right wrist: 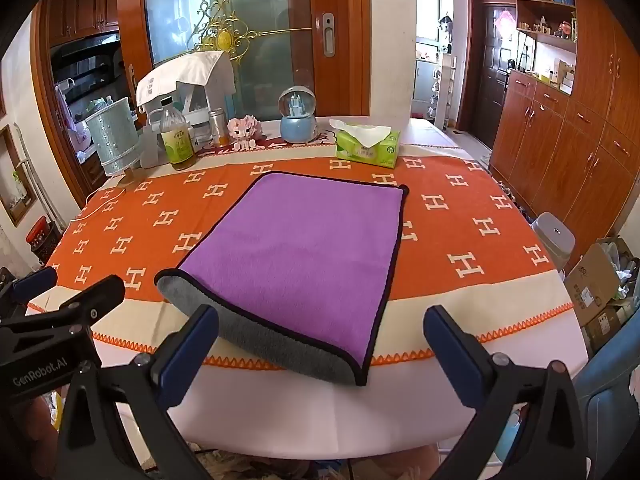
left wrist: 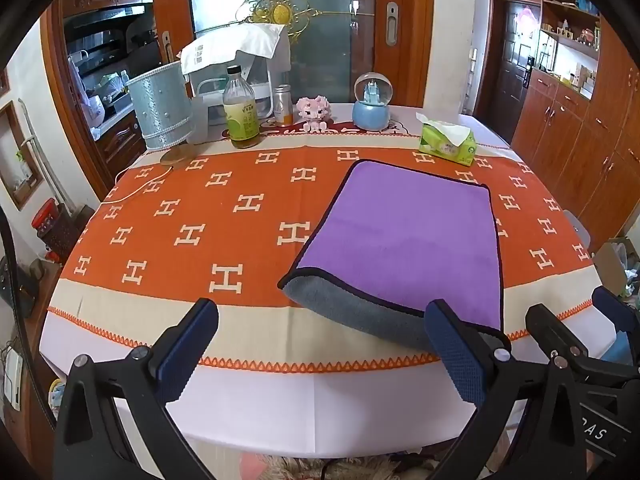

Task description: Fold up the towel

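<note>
A purple towel (left wrist: 404, 236) with a dark edge and a grey underside lies folded once on the orange patterned tablecloth (left wrist: 192, 216). Its grey fold faces the near table edge. My left gripper (left wrist: 320, 344) is open and empty, hovering just short of the near left of the towel. In the right wrist view the towel (right wrist: 308, 248) lies straight ahead, and my right gripper (right wrist: 320, 348) is open and empty above its near fold. The left gripper's fingers (right wrist: 96, 292) show at that view's left.
At the table's far side stand a green tissue pack (right wrist: 368, 144), a blue snow globe (right wrist: 298, 120), a pink toy (right wrist: 244, 128), a bottle (right wrist: 178, 140), a teal lamp (right wrist: 114, 140) and a white rack (right wrist: 188, 84). Wooden cabinets (right wrist: 560, 140) stand on the right.
</note>
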The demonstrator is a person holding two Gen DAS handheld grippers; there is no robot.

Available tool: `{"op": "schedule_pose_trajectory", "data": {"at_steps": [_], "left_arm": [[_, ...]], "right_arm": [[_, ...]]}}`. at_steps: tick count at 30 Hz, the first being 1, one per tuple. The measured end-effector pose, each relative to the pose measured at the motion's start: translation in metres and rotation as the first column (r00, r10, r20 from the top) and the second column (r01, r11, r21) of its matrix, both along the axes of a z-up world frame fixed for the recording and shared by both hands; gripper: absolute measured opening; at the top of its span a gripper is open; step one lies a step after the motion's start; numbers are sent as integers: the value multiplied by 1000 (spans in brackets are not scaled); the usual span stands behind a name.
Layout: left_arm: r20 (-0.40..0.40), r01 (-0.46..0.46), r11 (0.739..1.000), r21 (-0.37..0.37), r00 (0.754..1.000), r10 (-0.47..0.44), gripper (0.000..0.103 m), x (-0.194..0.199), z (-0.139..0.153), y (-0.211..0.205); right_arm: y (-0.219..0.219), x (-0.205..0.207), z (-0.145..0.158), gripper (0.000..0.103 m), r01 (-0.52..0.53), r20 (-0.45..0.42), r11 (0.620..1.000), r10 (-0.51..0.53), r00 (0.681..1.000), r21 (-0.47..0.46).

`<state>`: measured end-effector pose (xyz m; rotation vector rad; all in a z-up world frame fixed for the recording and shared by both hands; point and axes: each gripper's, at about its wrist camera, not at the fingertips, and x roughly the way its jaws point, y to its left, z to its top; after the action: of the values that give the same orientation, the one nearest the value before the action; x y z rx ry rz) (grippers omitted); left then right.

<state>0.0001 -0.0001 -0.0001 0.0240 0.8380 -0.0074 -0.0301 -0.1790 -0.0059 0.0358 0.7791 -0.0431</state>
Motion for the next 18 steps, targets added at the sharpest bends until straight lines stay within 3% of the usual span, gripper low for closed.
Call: {"op": "schedule_pose_trajectory", "data": {"at_steps": [18], "left_arm": [[-6, 9, 1000, -3, 1000, -9, 102, -1, -6, -6]], "right_arm": [[2, 0, 5, 103, 6, -7, 1000, -6, 1000, -1]]}}
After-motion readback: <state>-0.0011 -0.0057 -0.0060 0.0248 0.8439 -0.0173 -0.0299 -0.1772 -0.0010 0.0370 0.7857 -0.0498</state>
